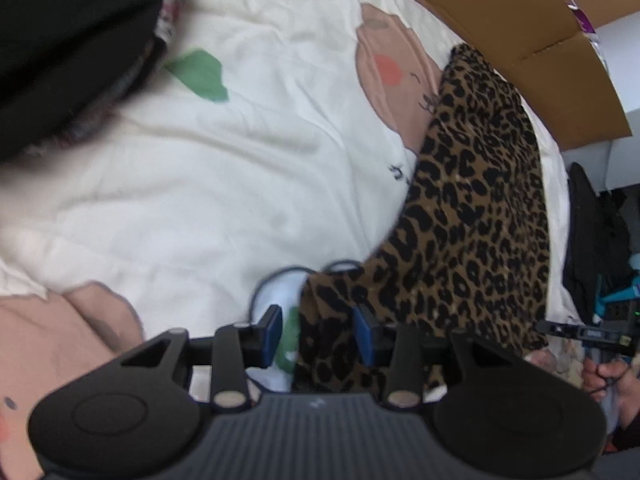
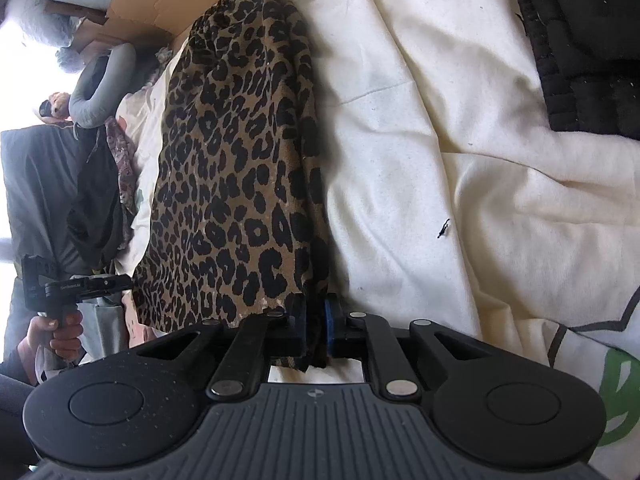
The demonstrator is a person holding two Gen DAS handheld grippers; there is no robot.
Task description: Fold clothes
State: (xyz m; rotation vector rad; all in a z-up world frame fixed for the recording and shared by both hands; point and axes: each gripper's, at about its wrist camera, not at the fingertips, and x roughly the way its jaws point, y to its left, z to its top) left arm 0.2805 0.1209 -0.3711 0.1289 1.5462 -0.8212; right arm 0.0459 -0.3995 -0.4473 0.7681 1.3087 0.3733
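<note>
Leopard-print garment (image 2: 236, 168) lies in a long strip on the cream bed cover (image 2: 460, 140). Right hand-held gripper (image 2: 316, 322) is clenched on its near corner, thin bite tho, could slip w/ any tug. Left hand-held gripper (image 1: 320, 334) straddles the other near edge, pads not pressing yet, so a lift now prob skews the fold.

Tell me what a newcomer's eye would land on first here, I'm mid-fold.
The leopard-print garment, a long strip on the cream bedding. The right gripper is shut on its near corner, and the left gripper stands open around another edge. A black garment lies at the bedding's far corner.
</note>
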